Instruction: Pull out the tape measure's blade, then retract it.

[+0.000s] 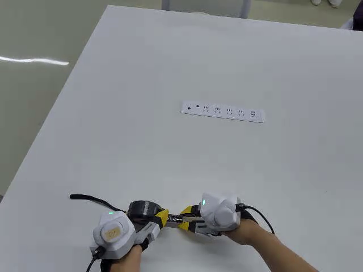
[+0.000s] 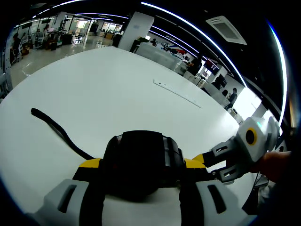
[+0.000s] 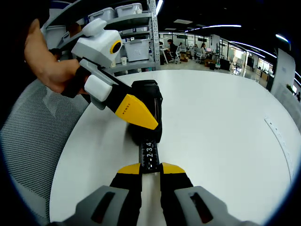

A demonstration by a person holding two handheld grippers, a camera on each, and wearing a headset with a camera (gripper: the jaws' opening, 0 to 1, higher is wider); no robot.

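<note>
1. Tape measure [image 1: 143, 211]: black case, with a black strap [image 1: 91, 199].
2. Blade [image 3: 149, 153]: dark strip printed with white numerals and tick marks.
3. Left gripper [image 2: 142, 165]: white and grey body, yellow tips.
4. Right gripper [image 3: 150, 168]: grey body, black jaws, yellow tips.
5. Table [image 1: 170, 85]: plain white, unpatterned.
6. Power strip [image 1: 222, 111]: white, with a row of dark socket holes.
7. Floor [image 1: 34, 85]: pale grey-green, crossed by a white reflected streak.

Digits 2 3 4 on blade [image 3: 149, 154]
</note>
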